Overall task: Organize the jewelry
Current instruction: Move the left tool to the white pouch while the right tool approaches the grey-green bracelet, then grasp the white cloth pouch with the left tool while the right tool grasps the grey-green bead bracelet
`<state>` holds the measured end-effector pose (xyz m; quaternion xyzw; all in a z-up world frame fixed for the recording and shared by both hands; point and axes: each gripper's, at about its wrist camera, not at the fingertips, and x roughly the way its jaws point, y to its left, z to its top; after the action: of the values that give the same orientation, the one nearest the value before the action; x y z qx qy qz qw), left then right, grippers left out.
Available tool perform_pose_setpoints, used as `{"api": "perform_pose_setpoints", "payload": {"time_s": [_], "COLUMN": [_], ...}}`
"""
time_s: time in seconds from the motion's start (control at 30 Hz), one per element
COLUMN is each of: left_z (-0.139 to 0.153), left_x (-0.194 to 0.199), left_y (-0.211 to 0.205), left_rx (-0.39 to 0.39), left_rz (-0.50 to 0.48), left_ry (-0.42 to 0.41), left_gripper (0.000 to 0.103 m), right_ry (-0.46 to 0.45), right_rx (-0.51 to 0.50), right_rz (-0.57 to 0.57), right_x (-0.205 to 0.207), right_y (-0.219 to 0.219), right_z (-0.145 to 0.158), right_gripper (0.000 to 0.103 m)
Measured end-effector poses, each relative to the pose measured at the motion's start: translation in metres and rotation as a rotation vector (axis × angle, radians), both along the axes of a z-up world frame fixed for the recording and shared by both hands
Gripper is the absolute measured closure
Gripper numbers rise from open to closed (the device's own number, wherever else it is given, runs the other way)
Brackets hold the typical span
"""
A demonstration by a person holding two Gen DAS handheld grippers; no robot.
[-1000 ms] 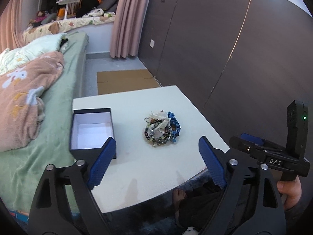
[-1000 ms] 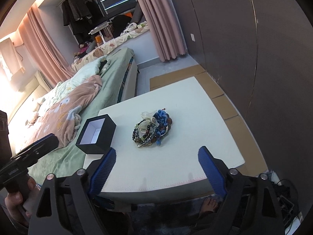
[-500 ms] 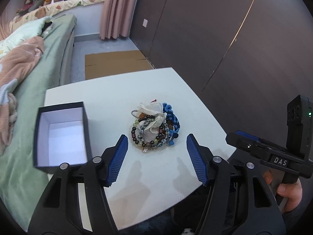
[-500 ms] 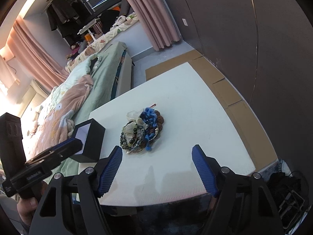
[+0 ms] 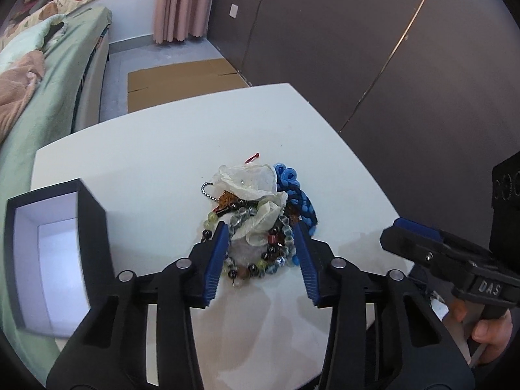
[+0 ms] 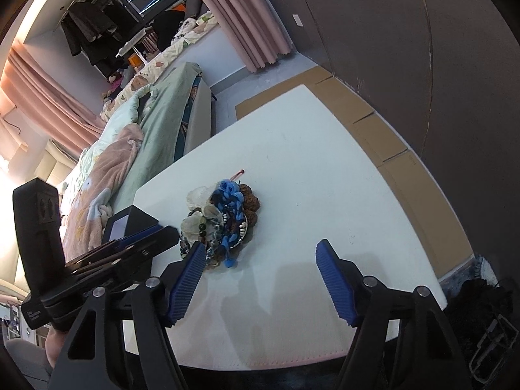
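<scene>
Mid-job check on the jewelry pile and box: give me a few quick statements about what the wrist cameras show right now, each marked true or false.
1. The left gripper straddles the jewelry pile, fingers open. True.
2. The black box already holds a bracelet. False: its white interior shows nothing inside.
3. The right gripper is shut on a blue braided cord. False: it is open, holding nothing.
4. The box sits to the left of the pile on the white table. True.
5. A sheer white pouch lies on top of the pile. True.

Daylight glares at the right view's left edge; soft shadows on the table [image 6: 325,169]; fisheye edges bend, dark.
</scene>
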<state>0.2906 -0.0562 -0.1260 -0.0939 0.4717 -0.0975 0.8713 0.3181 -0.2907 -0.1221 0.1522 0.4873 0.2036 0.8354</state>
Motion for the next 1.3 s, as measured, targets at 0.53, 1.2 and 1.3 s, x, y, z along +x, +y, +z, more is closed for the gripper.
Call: {"api": "perform_pose_setpoints", "payload": {"time_s": [0.53,1.2,1.3], "left_z": [0.019,0.073,0.058], "left_x": [0.002,-0.030,-0.022], "left_y": [0.014,0.051,0.051], "left_rx": [-0.022,-0.042,-0.061], "left_rz": [0.016,0.055,0.055], "left_ry": [-0.034,-0.137,-0.064], "left_gripper": [0.100,0.100,0.058], "right_ry": [0.012,0.056,0.055], "right_rx": [0.034,0.045,0.039], "right_rz": [0.012,0.164,0.147], "right_x": [0.009,0.008,0.007], "right_y": [0.007,0.066,0.060], "right_z": [-0.004,-0.005,-0.006], "right_gripper": [0.040,0.060,0.059]}}
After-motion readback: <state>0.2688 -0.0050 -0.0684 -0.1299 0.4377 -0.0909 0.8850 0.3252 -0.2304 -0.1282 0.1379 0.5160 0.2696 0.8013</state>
